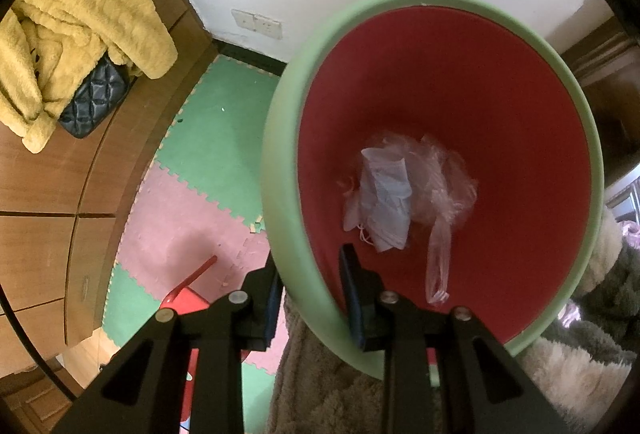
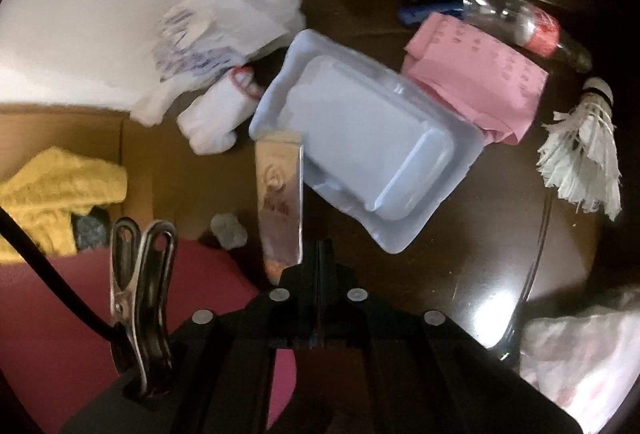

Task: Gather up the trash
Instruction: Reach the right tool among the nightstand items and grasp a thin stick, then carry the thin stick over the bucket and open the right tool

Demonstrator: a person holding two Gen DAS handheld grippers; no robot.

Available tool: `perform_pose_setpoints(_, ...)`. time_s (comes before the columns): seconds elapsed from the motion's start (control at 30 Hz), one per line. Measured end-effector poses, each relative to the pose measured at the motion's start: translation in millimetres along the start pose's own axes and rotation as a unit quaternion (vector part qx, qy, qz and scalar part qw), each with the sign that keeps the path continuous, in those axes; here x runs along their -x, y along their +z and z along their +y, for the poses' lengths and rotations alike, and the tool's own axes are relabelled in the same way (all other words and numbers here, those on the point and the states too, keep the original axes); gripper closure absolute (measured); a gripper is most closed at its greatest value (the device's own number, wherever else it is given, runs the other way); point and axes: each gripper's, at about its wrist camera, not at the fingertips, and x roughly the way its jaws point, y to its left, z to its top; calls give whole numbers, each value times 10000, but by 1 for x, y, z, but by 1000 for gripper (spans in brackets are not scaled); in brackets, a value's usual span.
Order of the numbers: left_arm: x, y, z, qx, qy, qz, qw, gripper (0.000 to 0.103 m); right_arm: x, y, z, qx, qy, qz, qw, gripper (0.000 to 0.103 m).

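**A:** Black fingers of the left tool [image 1: 308, 308] are clamped on the bin [image 1: 280, 162]. One finger sits outside the green wall and the other inside against the red lining.

**B:** And what lies in the bin?

**A:** A crumpled mask [image 1: 386, 194] rests on the bottom. It touches a clear plastic bag [image 1: 444, 186], and one handle of the bag trails toward the tool. Past the rim are green and pink foam mats [image 1: 208, 138]. Further left is a wooden cabinet [image 1: 48, 194] with a yellow cloth [image 1: 80, 34] heaped over a quilted purse [image 1: 96, 102].

**B:** How does the right tool [image 2: 319, 258] stand?

**A:** Its fingers are together with only a thin slit between them, and nothing shows in that slit. A silver wrapper [image 2: 280, 186] runs away from the tool just beside its left finger. The wrapper's near end is hidden by that finger, so contact cannot be told.

**B:** What is beyond it?

**A:** The wrapper's far end meets a pale plastic tray [image 2: 360, 138] lying on the dark bench [image 2: 500, 234]. Pink paper [image 2: 480, 74] is tucked behind the tray, and a clear bottle [image 2: 520, 14] lies behind the paper. A shuttlecock [image 2: 580, 162] lies off to the right, well apart from the tray. A white printed sack [image 2: 208, 34] lies to the tray's left. A metal clip [image 2: 140, 282] stands on the tool's body.
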Motion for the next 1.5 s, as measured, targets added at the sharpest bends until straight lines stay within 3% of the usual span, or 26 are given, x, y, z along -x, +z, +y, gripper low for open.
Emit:
perform_pose_setpoints(0.07, 0, 0, 0, -13, 0, -4, 10000, 74, -9, 0, 5, -138, 176, 131, 9997, 49)
perform_pose_setpoints(0.17, 0, 0, -1, -17, 5, 5, 10000, 74, -19, 5, 10, 21, -87, 145, 9999, 49)
perform_pose_setpoints(0.27, 0, 0, -1, -29, 5, -1, 10000, 74, -28, 12, 15, 4, -179, 156, 9997, 55)
perform_pose_setpoints(0.33, 0, 0, -2, -60, 2, 4, 10000, 74, -35, 16, 22, 150, -106, 174, 9997, 71)
perform_pose_setpoints(0.37, 0, 1, -1, -66, -5, 7, 10000, 74, -35, 18, 26, 227, 38, 171, 9996, 90)
perform_pose_setpoints(0.4, 0, 1, -1, -72, -17, 11, 10000, 74, -34, 20, 33, 379, -109, 150, 9991, 98)
perform_pose_setpoints(0.43, 0, 1, -1, -78, -26, 15, 10000, 74, -34, 21, 38, 493, -349, 115, 9981, 98)
perform_pose_setpoints(0.57, 0, 1, 0, -117, -64, 2, 9999, 74, -27, 22, 41, 510, -283, 29, 9983, 98)
perform_pose_setpoints(0.83, 1, -1, 3, -77, -175, -87, 9998, 74, 53, -3, 38, 1109, -446, -568, 9912, 98)
perform_pose_setpoints(1.07, 2, -1, 7, 34, -285, -153, 9995, 74, 143, -50, 42, 1116, 112, -893, 9897, 98)
perform_pose_setpoints(1.5, 6, -6, 10, 168, -399, -355, 9984, 75, 224, -125, 100, 1797, 438, -1128, 9763, 98)
